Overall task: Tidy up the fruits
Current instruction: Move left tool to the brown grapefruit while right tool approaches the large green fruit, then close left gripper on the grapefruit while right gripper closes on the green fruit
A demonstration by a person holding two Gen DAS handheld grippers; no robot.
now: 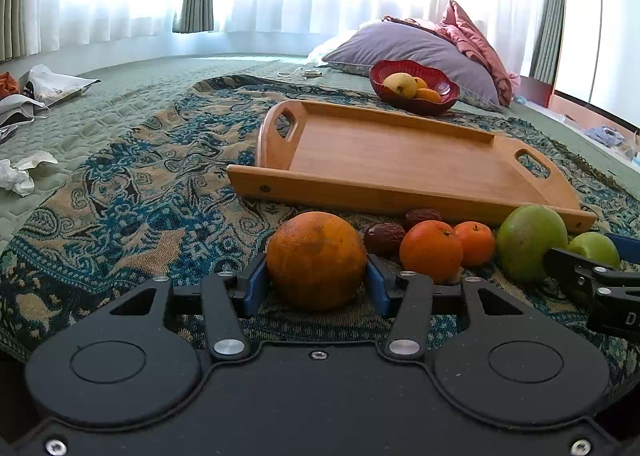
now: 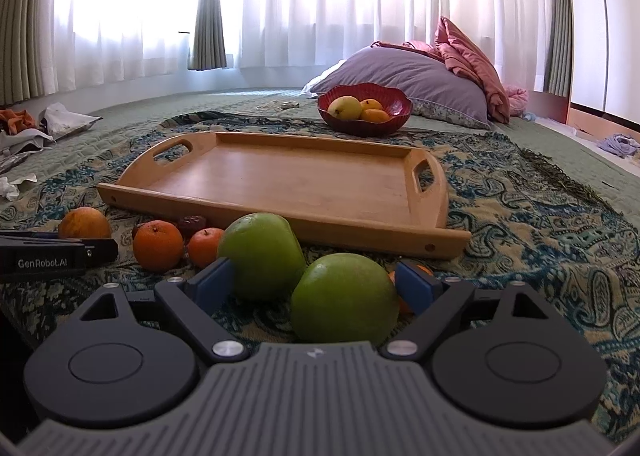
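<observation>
The left gripper (image 1: 316, 280) reads "GenRobot.AI" on its side in the right wrist view; its blue pads sit against both sides of the orange (image 1: 316, 260) on the blanket (image 1: 132, 196). The right gripper (image 2: 316, 284) is spread wide around a round green fruit (image 2: 344, 302), seemingly not pinching it. A pear-shaped green fruit (image 2: 262, 254), narrow end up, stands just behind. Two mandarins (image 2: 158, 244) and dates (image 1: 384, 238) lie before the tray (image 2: 280, 176), long side facing the cameras. Beyond sits a red bowl (image 2: 394, 104).

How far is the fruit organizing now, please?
Early stage. The wooden tray holds nothing yet; the red bowl holds some yellow fruits. The left gripper is closed around the large orange. The right gripper, open, brackets a green fruit. Two small oranges and the dates wait on the cloth.
</observation>
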